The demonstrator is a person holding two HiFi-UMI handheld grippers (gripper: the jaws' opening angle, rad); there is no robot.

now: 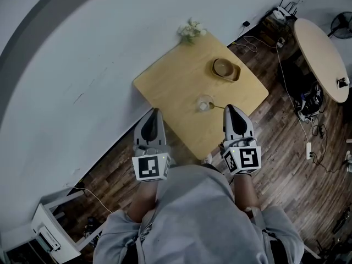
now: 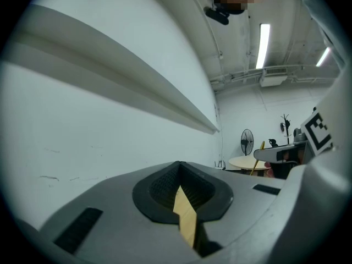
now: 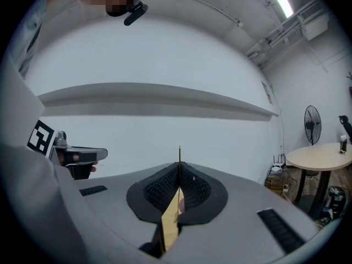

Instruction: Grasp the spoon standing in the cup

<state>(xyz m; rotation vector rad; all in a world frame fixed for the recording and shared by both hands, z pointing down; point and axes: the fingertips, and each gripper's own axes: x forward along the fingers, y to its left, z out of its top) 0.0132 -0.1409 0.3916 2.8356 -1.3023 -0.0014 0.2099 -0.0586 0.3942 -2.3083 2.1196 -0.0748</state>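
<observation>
1. My left tongs [image 1: 155, 112] are at the near-left edge of the wooden table [image 1: 165, 76]. The only "label" on them is the black-and-white square marker on the left cube [image 1: 150, 167], just a blocky pattern. The jaws are pressed together with nothing pinched. In the left gripper view a sliver of tabletop shows under where they meet.
2. In the middle, a small bunch of flowers [image 1: 191, 31] sits at the table's far corner. The glass cup [image 1: 204, 102] stands nearer my side, between the two tongs and closer to the right one. The spoon [image 1: 217, 106] is in the cup, with its handle leaning off to the right.
3. A bowl [image 1: 226, 69] sits just behind the cup.
4. My right tongs [image 1: 230, 108] have the same sort of blocky marker on the right cube [image 1: 242, 159]. The jaws are squeezed tight on the thin end of the spoon handle. In the right gripper view it pokes up above them like a wire.
</observation>
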